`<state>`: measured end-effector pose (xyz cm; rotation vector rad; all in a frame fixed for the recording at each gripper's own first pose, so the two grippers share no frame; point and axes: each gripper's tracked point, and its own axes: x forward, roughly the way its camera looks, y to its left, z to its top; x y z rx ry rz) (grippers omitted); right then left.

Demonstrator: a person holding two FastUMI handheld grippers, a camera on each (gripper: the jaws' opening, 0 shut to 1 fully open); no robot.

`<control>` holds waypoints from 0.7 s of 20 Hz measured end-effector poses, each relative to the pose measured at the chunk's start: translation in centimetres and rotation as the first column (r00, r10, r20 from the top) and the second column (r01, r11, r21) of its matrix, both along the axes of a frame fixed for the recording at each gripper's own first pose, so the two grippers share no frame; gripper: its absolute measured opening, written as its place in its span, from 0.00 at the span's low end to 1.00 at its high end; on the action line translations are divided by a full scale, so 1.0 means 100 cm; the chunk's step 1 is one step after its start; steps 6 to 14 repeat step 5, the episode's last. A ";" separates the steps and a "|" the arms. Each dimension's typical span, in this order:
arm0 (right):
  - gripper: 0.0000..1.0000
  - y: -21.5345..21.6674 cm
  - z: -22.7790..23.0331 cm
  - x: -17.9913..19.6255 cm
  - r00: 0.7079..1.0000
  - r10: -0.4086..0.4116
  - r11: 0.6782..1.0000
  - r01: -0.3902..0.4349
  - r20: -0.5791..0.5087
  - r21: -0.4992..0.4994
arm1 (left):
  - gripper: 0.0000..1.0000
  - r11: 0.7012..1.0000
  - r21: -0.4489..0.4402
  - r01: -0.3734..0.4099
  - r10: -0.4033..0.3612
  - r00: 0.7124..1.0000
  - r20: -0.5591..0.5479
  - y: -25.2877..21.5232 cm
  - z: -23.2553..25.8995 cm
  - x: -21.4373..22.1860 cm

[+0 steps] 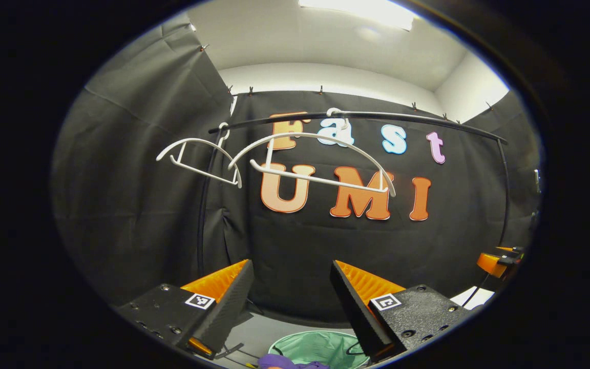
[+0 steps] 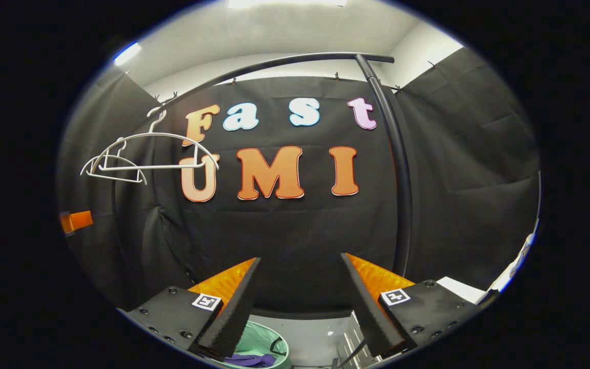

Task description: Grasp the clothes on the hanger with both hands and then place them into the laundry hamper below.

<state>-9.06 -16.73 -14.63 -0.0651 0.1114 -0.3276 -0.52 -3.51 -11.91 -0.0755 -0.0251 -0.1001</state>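
Left gripper view: clothes (image 1: 290, 363) below tool (image 1: 291, 302).

Smooth white plastic hangers (image 1: 320, 164); glossy dark metal rail (image 1: 418, 122); matt cloth hamper (image 1: 320, 348) with purple cloth garment (image 1: 285, 363).

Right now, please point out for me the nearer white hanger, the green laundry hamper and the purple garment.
nearer white hanger (image 1: 320, 179): left gripper view, on its lower bar.
green laundry hamper (image 1: 320, 344): left gripper view, on its inner wall.
purple garment (image 2: 246, 359): right gripper view, on the cloth lying in the hamper.
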 end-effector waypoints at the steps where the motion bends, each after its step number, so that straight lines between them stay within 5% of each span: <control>1: 0.89 -0.001 -0.001 0.000 1.000 -0.001 1.000 0.001 -0.002 0.003 | 0.95 1.000 0.001 0.001 -0.001 1.000 0.000 -0.001 0.000 0.000; 14: 0.89 -0.004 -0.003 0.001 1.000 -0.008 1.000 0.008 -0.005 0.000 | 0.95 1.000 0.003 -0.001 0.001 1.000 -0.008 -0.002 -0.004 0.002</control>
